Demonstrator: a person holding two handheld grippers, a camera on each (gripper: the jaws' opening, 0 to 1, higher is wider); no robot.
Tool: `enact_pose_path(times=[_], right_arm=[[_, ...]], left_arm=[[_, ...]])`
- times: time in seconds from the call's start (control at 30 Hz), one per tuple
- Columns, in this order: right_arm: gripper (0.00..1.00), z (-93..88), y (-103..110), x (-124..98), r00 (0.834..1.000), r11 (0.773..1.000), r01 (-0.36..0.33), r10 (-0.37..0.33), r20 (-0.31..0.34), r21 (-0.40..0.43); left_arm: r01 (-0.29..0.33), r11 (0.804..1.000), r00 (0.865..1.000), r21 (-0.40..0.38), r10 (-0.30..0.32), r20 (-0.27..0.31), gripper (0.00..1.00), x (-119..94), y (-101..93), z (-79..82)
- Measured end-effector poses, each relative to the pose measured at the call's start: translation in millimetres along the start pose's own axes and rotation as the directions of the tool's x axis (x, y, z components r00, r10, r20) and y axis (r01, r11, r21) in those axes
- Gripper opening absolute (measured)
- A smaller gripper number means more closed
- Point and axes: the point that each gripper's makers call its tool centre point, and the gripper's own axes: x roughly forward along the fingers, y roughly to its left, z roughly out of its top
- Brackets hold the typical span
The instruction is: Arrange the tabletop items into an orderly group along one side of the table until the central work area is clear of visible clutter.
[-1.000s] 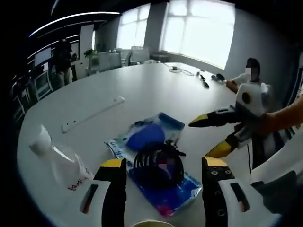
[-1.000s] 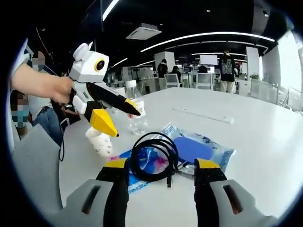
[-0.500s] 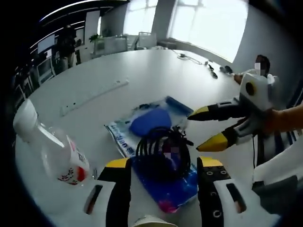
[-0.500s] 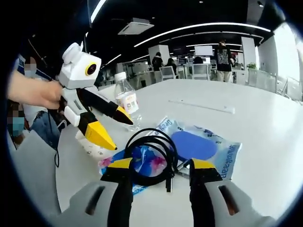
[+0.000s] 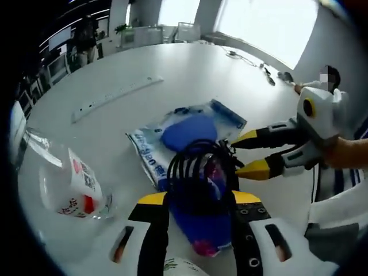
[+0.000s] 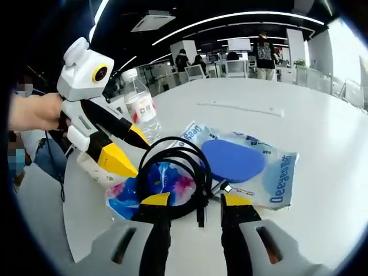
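Observation:
A coil of black cable (image 5: 198, 172) lies on a clear plastic bag (image 5: 144, 152) printed in blue, with a blue disc (image 5: 188, 132) inside it. My left gripper (image 5: 199, 198) is open just short of the coil, one jaw on each side of its near edge. My right gripper (image 5: 248, 154) comes in from the right, open, its yellow tips beside the coil's right edge. In the right gripper view the coil (image 6: 172, 172) sits just beyond my open right gripper (image 6: 195, 199). There the left gripper (image 6: 131, 152) reaches in from the left, jaws spread, held by a hand.
A water bottle (image 5: 63, 184) stands close on the left, also seen as the bottle (image 6: 140, 112) behind the left gripper. A paper cup (image 6: 95, 169) stands beside the bag. A long white power strip (image 5: 115, 95) lies farther out on the white table (image 5: 190, 69). People are at the table's edge.
Both grippers have come closer to the cable coil from opposite sides, and each pair of jaws has narrowed a little. The bottle looms larger in the left gripper view.

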Motion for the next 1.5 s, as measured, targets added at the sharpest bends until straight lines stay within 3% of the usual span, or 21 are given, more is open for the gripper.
enact_pose_path(times=[0.17,0.27,0.57,0.7,0.87,1.07,1.5], right_arm=[[0.27,-8.2,-2.7,4.7,1.0,1.0,0.013,-0.013,-0.027,0.018],[0.25,-10.7,-1.5,7.5,0.999,1.0,0.008,-0.008,-0.031,0.03],[0.18,-8.6,2.1,16.1,1.0,0.997,0.007,-0.005,-0.029,0.073],[0.16,-7.6,0.4,17.2,1.0,0.994,0.019,-0.016,-0.027,0.103],[0.1,-2.9,-1.9,13.6,1.0,0.986,0.023,-0.021,-0.013,0.167],[0.08,2.0,-1.8,7.7,0.999,0.983,0.033,-0.033,-0.004,0.181],[0.08,23.7,7.2,-8.9,0.999,0.986,0.028,-0.034,0.036,0.163]], left_arm=[[-0.005,1.0,1.0,0.023,0.005,-0.018,0.32,1.8,-1.6,-0.9],[0.006,1.0,0.999,-0.024,-0.007,-0.038,0.28,4.1,-1.5,-4.1],[-0.011,1.0,0.998,-0.02,0.01,-0.068,0.22,7.8,4.7,-8.2],[-0.01,0.998,0.997,-0.065,0.005,-0.074,0.2,9.7,8.1,-10.0],[0.016,0.994,0.996,-0.105,-0.025,-0.086,0.05,8.5,3.1,-8.3],[0.03,0.987,0.996,-0.158,-0.043,-0.082,0.03,1.9,-2.2,-8.0],[0.038,0.986,0.998,-0.164,-0.046,-0.048,0.03,-17.8,-6.4,3.9]])
